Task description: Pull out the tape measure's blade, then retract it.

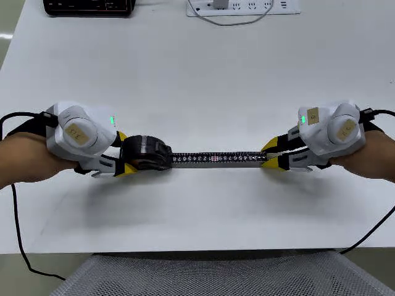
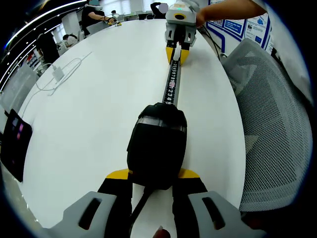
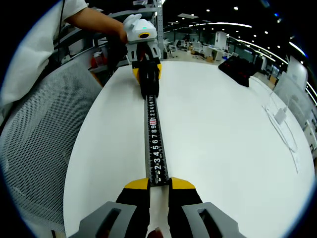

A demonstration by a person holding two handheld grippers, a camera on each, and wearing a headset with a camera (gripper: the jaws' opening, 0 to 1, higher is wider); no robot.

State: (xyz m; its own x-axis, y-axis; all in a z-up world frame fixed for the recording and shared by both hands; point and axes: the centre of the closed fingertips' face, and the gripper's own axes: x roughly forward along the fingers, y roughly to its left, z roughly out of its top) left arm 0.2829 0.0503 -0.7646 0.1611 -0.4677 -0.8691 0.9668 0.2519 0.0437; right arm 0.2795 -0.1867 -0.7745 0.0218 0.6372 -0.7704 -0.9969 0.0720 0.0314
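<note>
A black tape measure case lies on the white table, held between the yellow-tipped jaws of my left gripper. In the left gripper view the case sits close between the jaws of that gripper. Its dark numbered blade runs rightward out of the case, level over the table. My right gripper is shut on the blade's end. In the right gripper view the blade stretches away from that gripper to the case.
The white table carries a white power strip with a cable at the far edge and a black device at the far left. A grey mesh chair back stands below the near edge. Black cables trail from both grippers.
</note>
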